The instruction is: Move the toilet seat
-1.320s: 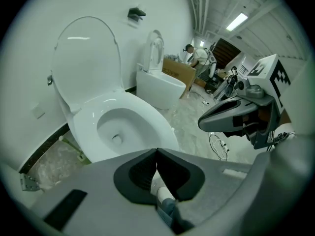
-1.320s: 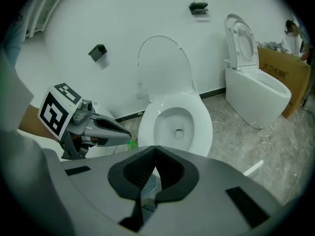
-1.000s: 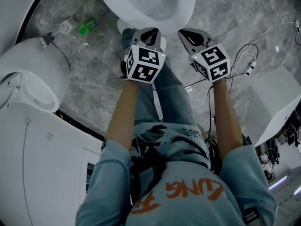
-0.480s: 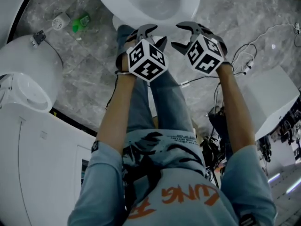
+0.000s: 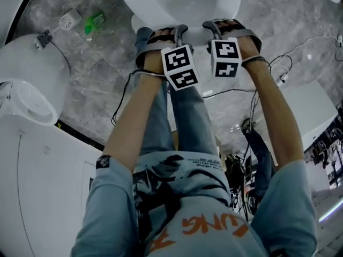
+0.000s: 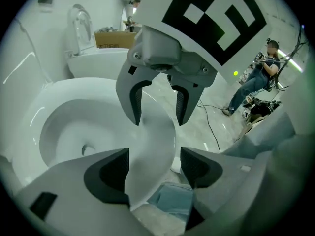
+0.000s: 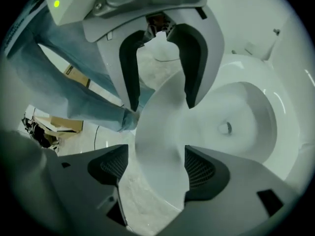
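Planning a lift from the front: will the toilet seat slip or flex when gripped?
The toilet seat looks glossy and smooth, so a grip may well slip on it. Its broad, moulded edge suggests it stays stiff, not floppy. Probably it swings on a hinge, though none shows here.

We look down on the toilet (image 5: 221,4), its front rim met by the left gripper (image 5: 170,32) and right gripper (image 5: 229,24). Both have just been opening their jaws, and each pair stands apart, astride that rim. Cables (image 5: 278,63) cross the marble floor (image 5: 107,68).
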Action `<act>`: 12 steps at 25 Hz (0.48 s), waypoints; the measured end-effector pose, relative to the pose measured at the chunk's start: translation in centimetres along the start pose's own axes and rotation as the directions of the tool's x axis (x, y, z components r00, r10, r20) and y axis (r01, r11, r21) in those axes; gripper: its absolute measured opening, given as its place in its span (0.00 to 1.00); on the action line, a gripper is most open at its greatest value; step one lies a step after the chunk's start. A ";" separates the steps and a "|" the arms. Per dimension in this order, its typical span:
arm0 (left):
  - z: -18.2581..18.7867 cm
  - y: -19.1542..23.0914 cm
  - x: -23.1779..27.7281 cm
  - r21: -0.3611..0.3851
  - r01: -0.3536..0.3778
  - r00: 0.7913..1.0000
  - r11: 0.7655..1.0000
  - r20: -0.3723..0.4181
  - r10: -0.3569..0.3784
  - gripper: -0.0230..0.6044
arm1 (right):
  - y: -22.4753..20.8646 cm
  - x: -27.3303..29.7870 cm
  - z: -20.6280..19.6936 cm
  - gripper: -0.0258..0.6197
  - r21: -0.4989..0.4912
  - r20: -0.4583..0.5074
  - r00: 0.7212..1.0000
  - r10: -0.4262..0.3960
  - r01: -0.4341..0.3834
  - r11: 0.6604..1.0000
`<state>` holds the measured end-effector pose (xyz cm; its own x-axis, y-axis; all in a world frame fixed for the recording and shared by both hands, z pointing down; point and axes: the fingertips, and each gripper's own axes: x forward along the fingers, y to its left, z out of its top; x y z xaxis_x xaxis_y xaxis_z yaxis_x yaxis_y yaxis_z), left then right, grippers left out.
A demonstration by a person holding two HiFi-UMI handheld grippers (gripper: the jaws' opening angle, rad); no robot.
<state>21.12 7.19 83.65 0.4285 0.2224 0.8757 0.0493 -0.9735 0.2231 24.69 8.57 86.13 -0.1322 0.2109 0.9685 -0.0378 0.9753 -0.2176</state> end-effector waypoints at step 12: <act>-1.1 0.6 1.4 0.125 0.036 0.999 0.992 -0.028 -0.033 0.56 | 0.2 3.4 0.0 0.60 -0.065 -0.125 0.983 0.134 -0.143 0.988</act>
<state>20.79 7.02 85.46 0.4011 0.2556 0.8796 0.1768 -0.9638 0.1995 24.20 9.48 89.36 -0.0109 0.3461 0.9381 0.0454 0.9374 -0.3453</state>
